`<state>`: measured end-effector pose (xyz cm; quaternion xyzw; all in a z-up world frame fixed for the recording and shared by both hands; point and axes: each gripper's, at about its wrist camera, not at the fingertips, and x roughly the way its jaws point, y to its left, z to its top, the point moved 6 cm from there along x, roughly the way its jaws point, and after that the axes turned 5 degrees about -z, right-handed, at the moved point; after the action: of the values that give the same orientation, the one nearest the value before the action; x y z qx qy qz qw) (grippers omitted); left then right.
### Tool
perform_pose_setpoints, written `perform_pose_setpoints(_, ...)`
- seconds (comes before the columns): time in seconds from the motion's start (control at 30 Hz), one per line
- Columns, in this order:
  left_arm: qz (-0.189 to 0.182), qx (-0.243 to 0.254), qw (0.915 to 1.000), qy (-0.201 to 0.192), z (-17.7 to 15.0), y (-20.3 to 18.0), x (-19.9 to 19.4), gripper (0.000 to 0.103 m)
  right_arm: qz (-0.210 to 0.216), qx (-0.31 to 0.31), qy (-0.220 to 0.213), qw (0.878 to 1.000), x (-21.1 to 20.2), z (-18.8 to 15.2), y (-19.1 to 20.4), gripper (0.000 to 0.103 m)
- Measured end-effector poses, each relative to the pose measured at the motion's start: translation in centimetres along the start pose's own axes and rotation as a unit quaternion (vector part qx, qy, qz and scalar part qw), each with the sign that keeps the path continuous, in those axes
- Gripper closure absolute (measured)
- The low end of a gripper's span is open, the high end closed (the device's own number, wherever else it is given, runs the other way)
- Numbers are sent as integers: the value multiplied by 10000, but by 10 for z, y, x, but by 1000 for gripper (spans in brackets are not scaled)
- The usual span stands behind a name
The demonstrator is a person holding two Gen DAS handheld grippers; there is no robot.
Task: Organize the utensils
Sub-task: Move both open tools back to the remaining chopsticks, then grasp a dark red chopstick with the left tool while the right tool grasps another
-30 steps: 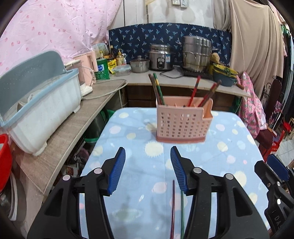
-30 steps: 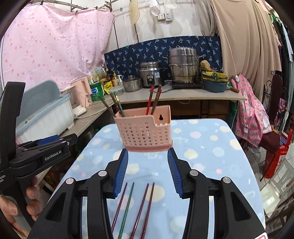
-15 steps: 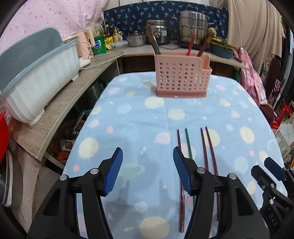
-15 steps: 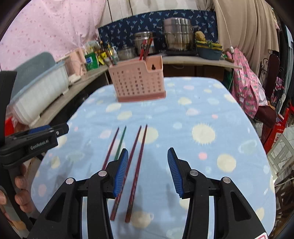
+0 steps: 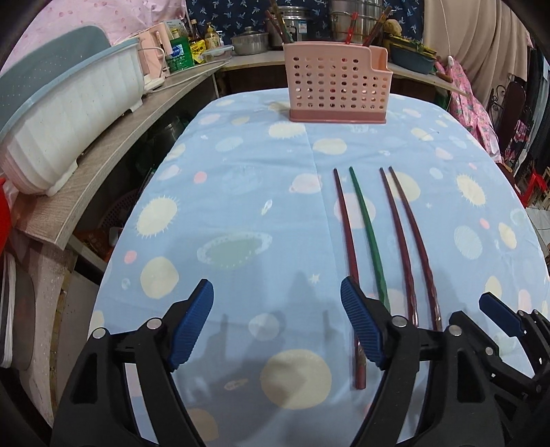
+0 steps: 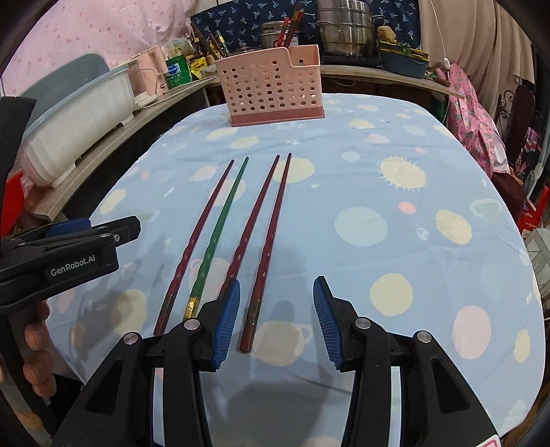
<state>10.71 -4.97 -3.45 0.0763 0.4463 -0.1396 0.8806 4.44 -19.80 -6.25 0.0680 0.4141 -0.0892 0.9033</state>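
Three dark red chopsticks and one green chopstick lie side by side on the blue patterned tablecloth; they also show in the left wrist view, the green one second from left. A pink perforated utensil holder stands at the table's far end with several chopsticks in it, and shows in the left wrist view. My right gripper is open and empty, its jaws around the near end of the rightmost chopstick. My left gripper is open and empty, left of the chopsticks.
A white and blue dish rack sits on a wooden counter left of the table. Pots, bottles and a rice cooker stand on the back counter. A chair with pink cloth stands at the right.
Both grippers have pulled back toward the table's near end and tilted down. The holder now looks farther away and the chopsticks on the cloth have come fully into view.
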Motion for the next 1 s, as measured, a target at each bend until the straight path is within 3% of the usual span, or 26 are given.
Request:
perform_pose_setpoints(0.37, -55, 94, 9997, 210, -25, -3, 5, 29, -66, -134, 170, 9997, 11, -16, 9, 81)
perform_pose_setpoints(0.47, -98, 160, 9994, 274, -31, -8, 6, 29, -52, -126, 174, 9998, 12, -18, 7, 82)
perform_pose_setpoints(0.57, -150, 243, 9991, 329, -37, -12, 6, 29, -80, -166, 234, 9996, 14, -22, 7, 94)
perform_pose_setpoints(1.0, -361, 318, 9975, 514, -45, -25, 17, 29, -67, -109, 204, 9997, 12, -25, 3, 96)
